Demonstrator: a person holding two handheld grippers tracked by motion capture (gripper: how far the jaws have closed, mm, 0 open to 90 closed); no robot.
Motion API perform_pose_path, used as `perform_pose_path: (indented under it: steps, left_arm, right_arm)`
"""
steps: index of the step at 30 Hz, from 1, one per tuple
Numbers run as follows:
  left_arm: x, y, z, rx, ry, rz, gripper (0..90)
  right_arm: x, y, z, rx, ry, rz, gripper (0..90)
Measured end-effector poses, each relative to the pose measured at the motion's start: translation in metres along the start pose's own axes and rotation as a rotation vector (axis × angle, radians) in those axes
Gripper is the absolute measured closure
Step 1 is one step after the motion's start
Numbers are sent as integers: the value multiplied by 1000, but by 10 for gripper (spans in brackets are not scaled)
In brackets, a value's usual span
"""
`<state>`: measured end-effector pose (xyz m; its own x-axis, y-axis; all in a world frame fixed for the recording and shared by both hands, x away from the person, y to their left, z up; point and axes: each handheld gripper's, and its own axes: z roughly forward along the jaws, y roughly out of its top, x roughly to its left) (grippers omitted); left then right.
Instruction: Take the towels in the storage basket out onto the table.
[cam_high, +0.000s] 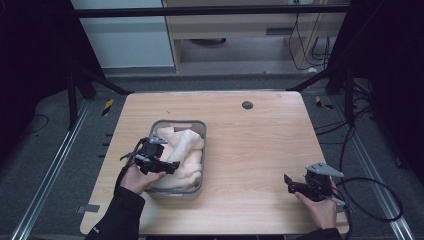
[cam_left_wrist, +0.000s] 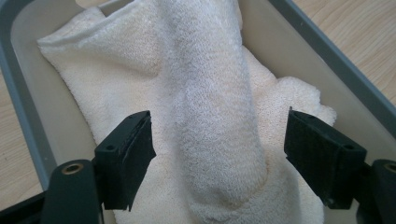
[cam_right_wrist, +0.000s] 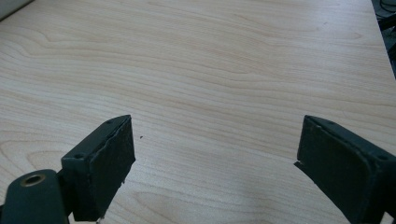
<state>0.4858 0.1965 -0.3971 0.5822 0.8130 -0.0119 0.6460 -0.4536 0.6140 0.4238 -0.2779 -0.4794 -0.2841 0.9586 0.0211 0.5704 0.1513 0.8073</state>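
Note:
A grey plastic bin (cam_high: 179, 122) on the wooden table holds cream terry towels (cam_high: 186, 148). My left gripper (cam_high: 169, 167) hangs over the bin's near left part, pointing across the towels. In the left gripper view a thick rolled fold of towel (cam_left_wrist: 210, 107) runs between the two pads (cam_left_wrist: 128, 154); the jaws stand wide and neither pad presses on the cloth, so the left gripper (cam_left_wrist: 219, 156) is open. Near the table's front right, my right gripper (cam_high: 291, 183) rests low and open, with bare wood between its fingers (cam_right_wrist: 105, 165).
The bin's grey wall (cam_left_wrist: 21, 116) rises on both sides of the towels. A round dark grommet (cam_high: 247, 105) sits near the table's far edge. Cables (cam_high: 372, 195) trail off the table's right side. Metal frame rails run along the floor at the left.

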Motion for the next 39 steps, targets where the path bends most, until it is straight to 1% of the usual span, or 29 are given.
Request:
perform_pose_path:
  steps: [3,4,5,9,13,17,18,19,21,23,26,28,30,35,36,39]
  left_arm:
    - [-1,0,6,21,0,5,234]
    - [-1,0,6,21,0,5,233]
    - [-1,-1,11,40,-1,11,231]
    - [0,-2,18,51,1,-9,243]
    - [1,-4,23,75,-8,-16,251]
    - [2,-4,28,92,-1,-27,272]
    - [2,-5,31,108,6,-22,303]
    - [2,-5,33,113,8,-24,318]
    - [2,-6,36,115,-1,-27,339]
    - [2,-6,38,116,2,-33,357]
    - [3,-6,38,128,4,-37,385]
    - [3,-6,39,137,4,-39,420]
    - [3,-5,41,147,8,-52,466]
    - [6,-4,39,154,4,-69,568]
    - [6,-4,39,154,3,-70,582]
    - [6,-4,38,151,6,-73,627]
  right_arm:
    - [0,0,1,6,0,-4,109]
    - [0,0,1,7,-1,-5,108]
    - [0,0,1,6,0,-5,108]
    - [0,0,1,8,3,-3,105]
    - [0,0,2,14,9,1,104]
    - [0,0,1,19,16,6,104]
    - [0,1,1,21,16,7,104]
    - [-1,0,2,20,13,4,104]
    - [-1,0,2,20,14,2,104]
    - [-1,0,2,22,15,1,105]
    - [-1,1,2,24,18,4,105]
    - [-1,1,2,26,19,5,105]
    - [-1,1,2,28,22,5,105]
    - [-1,1,2,35,29,13,107]
    - [-1,1,2,34,26,5,109]
    - [-2,1,3,39,30,3,113]
